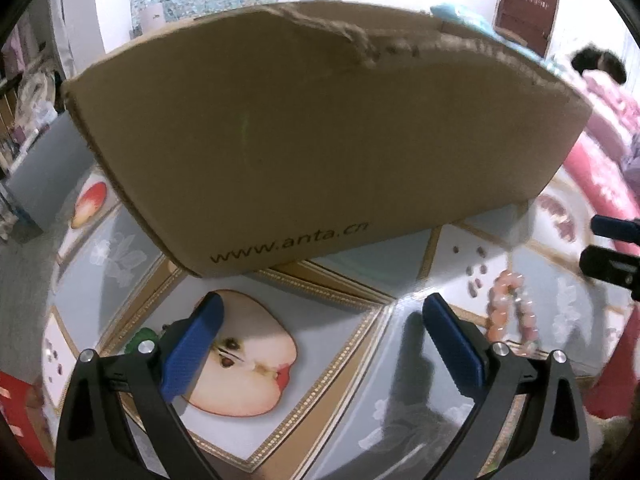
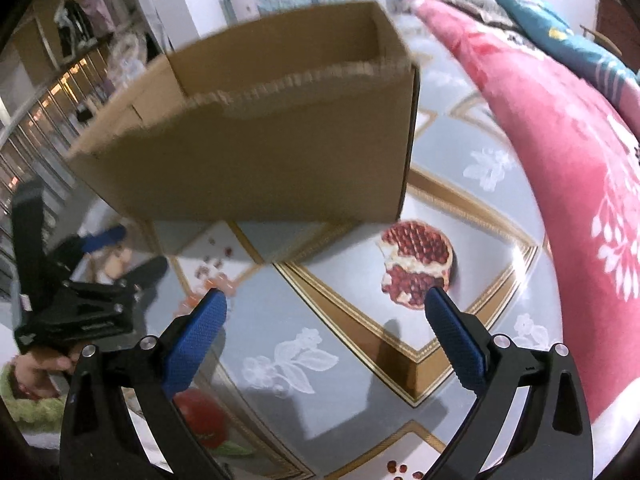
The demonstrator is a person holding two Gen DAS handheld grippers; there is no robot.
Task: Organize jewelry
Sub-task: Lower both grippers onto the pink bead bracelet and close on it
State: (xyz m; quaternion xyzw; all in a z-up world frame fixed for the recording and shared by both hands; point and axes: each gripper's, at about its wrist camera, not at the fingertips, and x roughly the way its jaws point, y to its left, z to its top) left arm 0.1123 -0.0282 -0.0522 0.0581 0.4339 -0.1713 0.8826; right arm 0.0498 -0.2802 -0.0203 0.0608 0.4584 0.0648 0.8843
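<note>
On the desk point(image 1: 348, 344), just right of my wide, empty left tool point(image 1: 320, 344), lies the bracelet point(image 1: 510, 312), near the box point(image 1: 312, 140). My right tool point(image 2: 326, 340), also wide and empty, is probably nearer in this blurred view, so I'd pinch one bead strand low and lift it into the box.

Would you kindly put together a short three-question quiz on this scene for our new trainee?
1. True or false: the left gripper holds a bracelet.
2. Where does the pink bead bracelet lie: A) in the cardboard box, B) on the tablecloth, C) in the right gripper?
3. Fill in: the box's top is ____.

Key: 1 false, both grippers are open and empty; 2 B; 3 open.
</note>
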